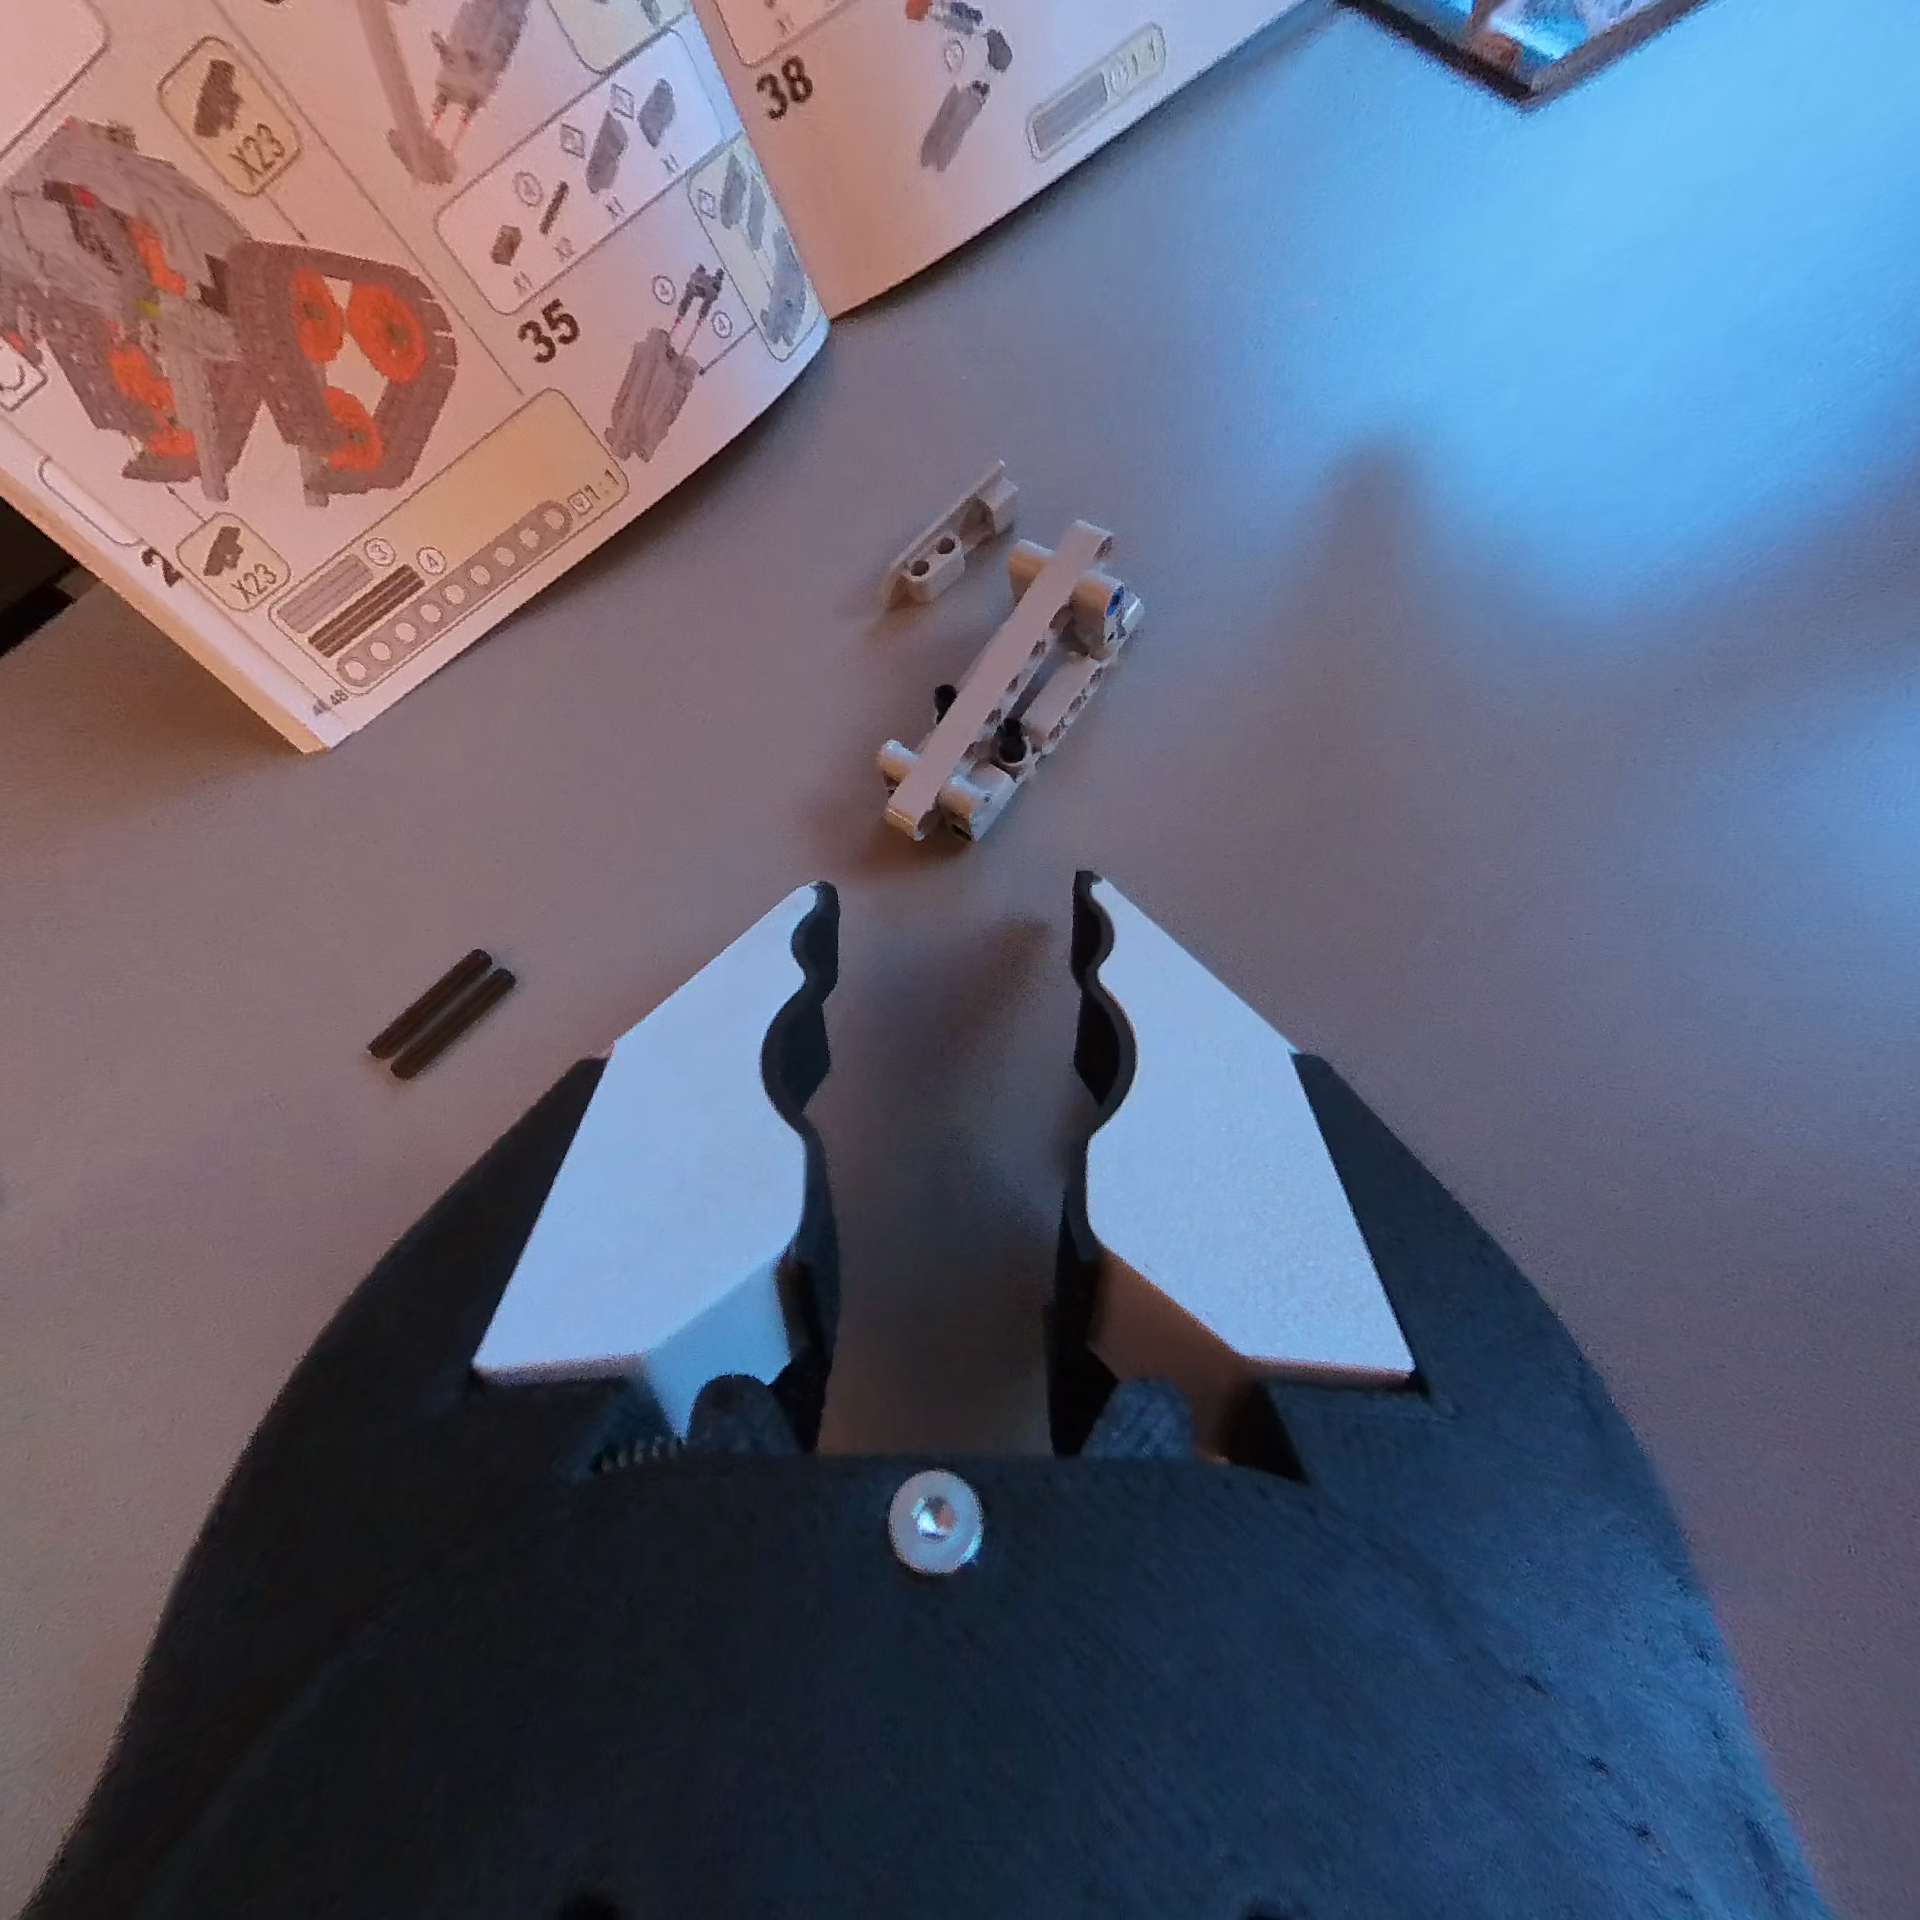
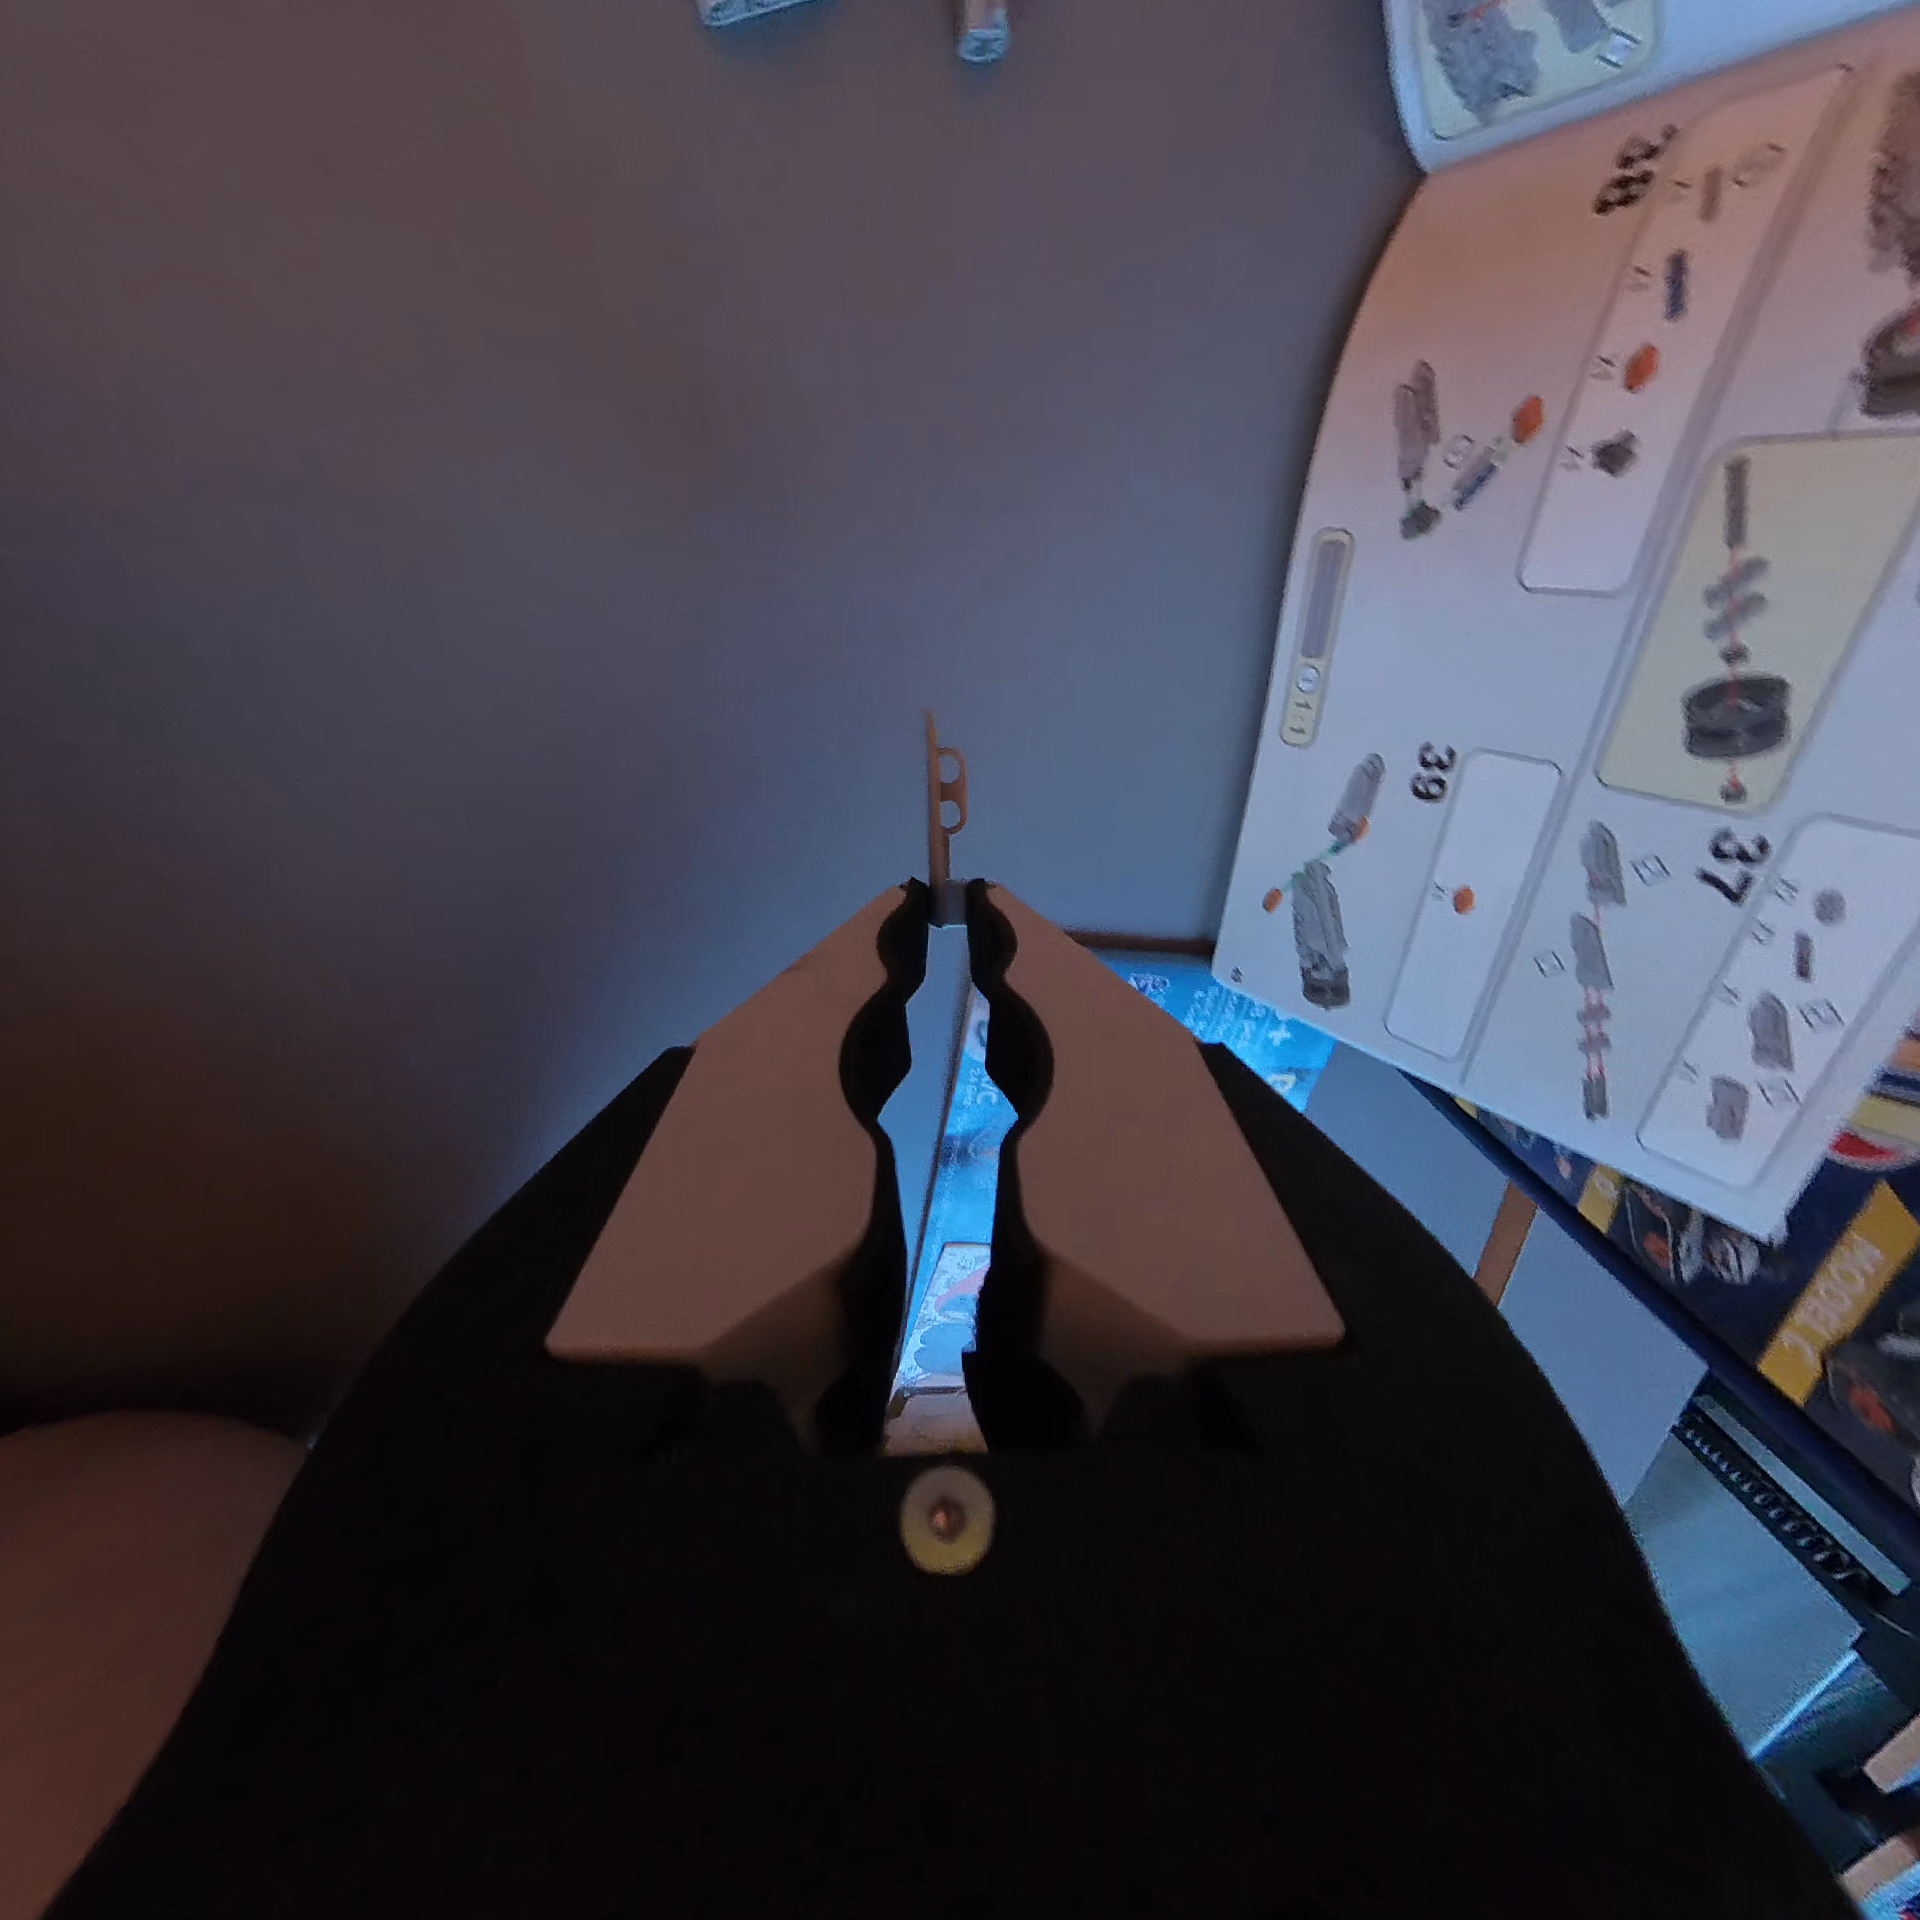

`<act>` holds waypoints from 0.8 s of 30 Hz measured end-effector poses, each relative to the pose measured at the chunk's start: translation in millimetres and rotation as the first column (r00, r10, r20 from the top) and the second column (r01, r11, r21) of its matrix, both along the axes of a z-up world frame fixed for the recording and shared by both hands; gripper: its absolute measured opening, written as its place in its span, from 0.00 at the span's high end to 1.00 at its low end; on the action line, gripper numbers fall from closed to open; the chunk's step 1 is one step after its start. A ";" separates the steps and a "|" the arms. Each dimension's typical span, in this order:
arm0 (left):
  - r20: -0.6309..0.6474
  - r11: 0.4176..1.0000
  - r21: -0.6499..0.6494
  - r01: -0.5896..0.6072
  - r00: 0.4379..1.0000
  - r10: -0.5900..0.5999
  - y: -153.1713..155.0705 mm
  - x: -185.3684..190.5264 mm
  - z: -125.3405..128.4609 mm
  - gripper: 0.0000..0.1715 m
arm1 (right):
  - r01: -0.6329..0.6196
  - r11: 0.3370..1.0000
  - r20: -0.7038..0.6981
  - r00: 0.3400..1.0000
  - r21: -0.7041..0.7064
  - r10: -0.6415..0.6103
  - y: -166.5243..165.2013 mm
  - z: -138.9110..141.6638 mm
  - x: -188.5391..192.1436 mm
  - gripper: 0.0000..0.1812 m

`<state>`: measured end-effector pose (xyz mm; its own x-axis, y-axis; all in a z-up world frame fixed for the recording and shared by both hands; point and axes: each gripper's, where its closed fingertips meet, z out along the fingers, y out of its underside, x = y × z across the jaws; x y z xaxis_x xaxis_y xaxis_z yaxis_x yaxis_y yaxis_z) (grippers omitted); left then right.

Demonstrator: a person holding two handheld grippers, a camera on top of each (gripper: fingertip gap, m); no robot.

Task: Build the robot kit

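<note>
While right gripper (image 2: 945, 891) fingers pinch thin grey holed piece (image 2: 945, 821) by its end, left gripper (image 1: 954, 888) fingers apart, empty, near white brick frame (image 1: 1006, 681) on desk (image 1: 1455, 831). Piece looks light, stiff, slippery. Instruction booklet (image 1: 436, 343) nearby.

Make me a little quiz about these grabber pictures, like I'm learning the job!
1. True or false: the left gripper is open with nothing between its fingers.
2. What does the right gripper pinch at its tips?
A. a thin panel piece with holes
B. an orange wheel
C. a pencil
3. Fill in: left of the left gripper, two black ____ lie side by side on the grey table, while the white brick assembly sits just ahead.

Key: 1 true; 2 A; 3 rods
</note>
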<state>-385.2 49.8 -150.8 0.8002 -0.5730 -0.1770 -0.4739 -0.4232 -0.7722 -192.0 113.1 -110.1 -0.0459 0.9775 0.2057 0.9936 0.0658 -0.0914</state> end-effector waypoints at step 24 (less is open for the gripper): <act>-0.017 0.998 0.052 -0.020 1.000 0.021 6.2 -1.7 4.0 0.78 | 0.050 0.997 0.035 0.998 -0.065 -0.048 2.5 -10.6 13.8 0.96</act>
